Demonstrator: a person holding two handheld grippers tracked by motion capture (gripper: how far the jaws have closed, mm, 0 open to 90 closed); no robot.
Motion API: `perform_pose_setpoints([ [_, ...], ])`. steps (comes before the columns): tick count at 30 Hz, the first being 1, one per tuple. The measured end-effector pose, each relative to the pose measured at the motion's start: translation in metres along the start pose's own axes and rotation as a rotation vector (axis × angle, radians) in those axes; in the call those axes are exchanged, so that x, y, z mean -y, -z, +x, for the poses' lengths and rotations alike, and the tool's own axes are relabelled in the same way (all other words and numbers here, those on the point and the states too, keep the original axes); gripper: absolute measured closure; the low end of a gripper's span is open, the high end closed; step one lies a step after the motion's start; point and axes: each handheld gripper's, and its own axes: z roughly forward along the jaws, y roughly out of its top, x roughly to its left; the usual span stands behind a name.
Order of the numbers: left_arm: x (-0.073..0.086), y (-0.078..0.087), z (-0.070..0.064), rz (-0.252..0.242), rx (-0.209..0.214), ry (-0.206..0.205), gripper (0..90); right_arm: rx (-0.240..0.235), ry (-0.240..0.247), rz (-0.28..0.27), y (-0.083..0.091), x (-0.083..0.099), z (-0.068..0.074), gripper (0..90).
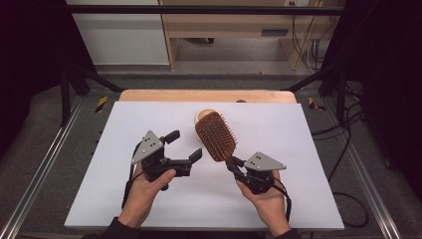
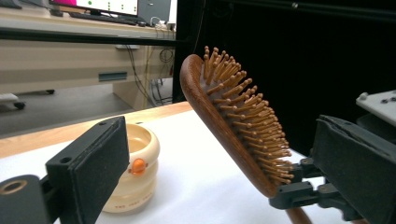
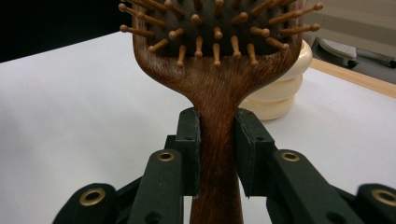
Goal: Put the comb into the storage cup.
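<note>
My right gripper (image 1: pixel 235 163): it is closed tight on the handle of the hairbrush. In the right gripper view the two black jaws press the brown handle from both sides, just under the brush head.

Hairbrush (image 1: pixel 215 135): it is brown wood with many little pegs. I hold it up off the bench, tilted, with the head pointing toward the far edge. The pegs face up and toward my right side. It hangs over the middle of the bench.

My left gripper (image 1: pixel 184 146): it is open wide and holds nothing. It sits just beside the brush, on its left, with a gap between them. In the left gripper view one jaw is low at the left and the other is at the right, with the brush head between them but farther off.

Cream ring toy (image 2: pixel 135 170): it is a round stack of pale rings with a small orange dot on its side. It stands on the bench near the far edge, behind the brush head.

Bench (image 1: pixel 298 134): it has a white top and a wood strip along the far edge.
</note>
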Motion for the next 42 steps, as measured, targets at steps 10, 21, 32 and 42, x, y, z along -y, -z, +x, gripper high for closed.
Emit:
perform_pose_setpoints([
  [10, -0.005, -0.008, 0.002, -0.019, 0.010, 0.061, 4.5, -0.009, 0.006, -0.009, -0.003, -0.001, 0.004, 72.8],
  [21, -0.007, -0.018, 0.002, -0.015, 0.035, 0.109, 4.4, -0.010, 0.024, -0.037, -0.002, -0.003, 0.008, 72.8],
  [32, -0.009, -0.030, 0.002, -0.003, 0.060, 0.165, 6.3, -0.026, 0.045, -0.046, -0.005, -0.004, 0.015, 72.8],
  [42, -0.009, -0.036, 0.004, -0.005, 0.082, 0.216, 16.9, -0.031, 0.053, -0.046, -0.006, -0.004, 0.017, 72.8],
])
